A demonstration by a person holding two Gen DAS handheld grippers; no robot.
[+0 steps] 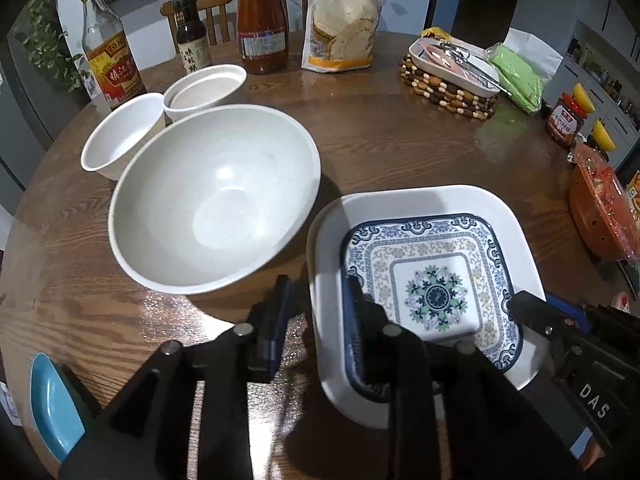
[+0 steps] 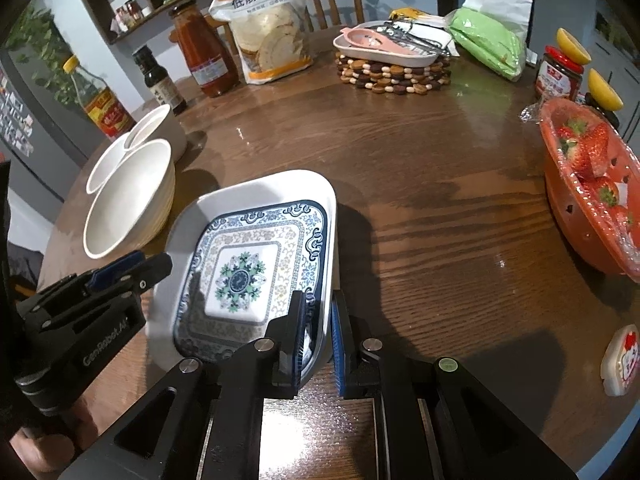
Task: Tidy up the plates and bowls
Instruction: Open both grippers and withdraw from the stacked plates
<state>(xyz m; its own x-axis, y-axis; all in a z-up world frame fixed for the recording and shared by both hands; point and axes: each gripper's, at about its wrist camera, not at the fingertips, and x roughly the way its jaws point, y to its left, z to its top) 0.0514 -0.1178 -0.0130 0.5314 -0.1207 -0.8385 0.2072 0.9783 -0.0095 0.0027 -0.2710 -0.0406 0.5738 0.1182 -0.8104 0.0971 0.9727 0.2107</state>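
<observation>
While our right gripper [image 2: 318, 332] pinches the white plate's [image 2: 256, 184] near rim, we lift our unclenched left gripper [image 1: 316, 320] clear of the patterned plate [image 1: 432, 280].

Bare table [image 2: 440, 208] right of plates [image 2: 256, 264]

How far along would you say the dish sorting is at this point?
Done: patterned plate sits nested in the white dish. In hand: right gripper pinches the dishes' edge; left gripper straddles the opposite rim, jaws apart. Left: big bowl and two small bowls remain unstacked.
</observation>
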